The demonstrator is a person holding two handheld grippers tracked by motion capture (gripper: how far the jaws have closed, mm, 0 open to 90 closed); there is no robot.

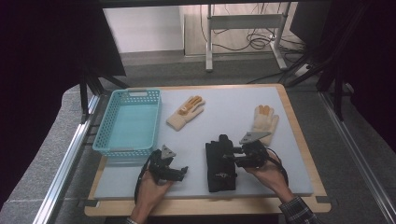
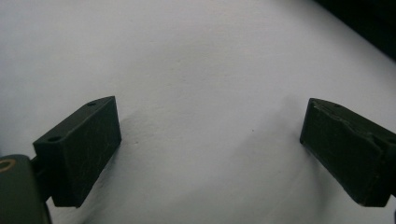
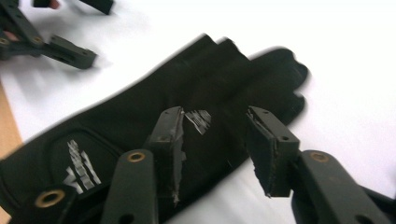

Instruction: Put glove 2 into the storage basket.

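Two hand-held grippers work over a pale grey mat [image 1: 233,107] on a wooden-edged table, seen from above. At the far left of the mat sits a light blue basket [image 1: 105,126] with slotted walls. Just right of the basket's far end lies a cream glove [image 1: 185,112] with yellowish fingertips, its fingers pointing away and to the right.

Near the front edge, below the basket, the person's left hand holds the left gripper [image 1: 183,171], which points to the right and rests low over bare mat. In the left gripper view [image 2: 210,149] its two black jaws stand wide apart with only the pale mat between them.

To its right, near the middle of the front edge, lies a black glove [image 1: 219,161], laid flat, lengthwise front to back, with white lettering near its cuff. The right gripper [image 1: 229,157], held by the person's right hand, reaches in from the right and sits over the glove's edge. In the right gripper view [image 3: 215,149] its jaws are partly apart, poised just over the black glove [image 3: 140,121] near the base of its fingers; one jaw overlaps the fabric, the other hangs over the glove's edge and the mat. The pads do not press on it.

Farther right and back lies a second cream glove [image 1: 264,122], fingers pointing away.
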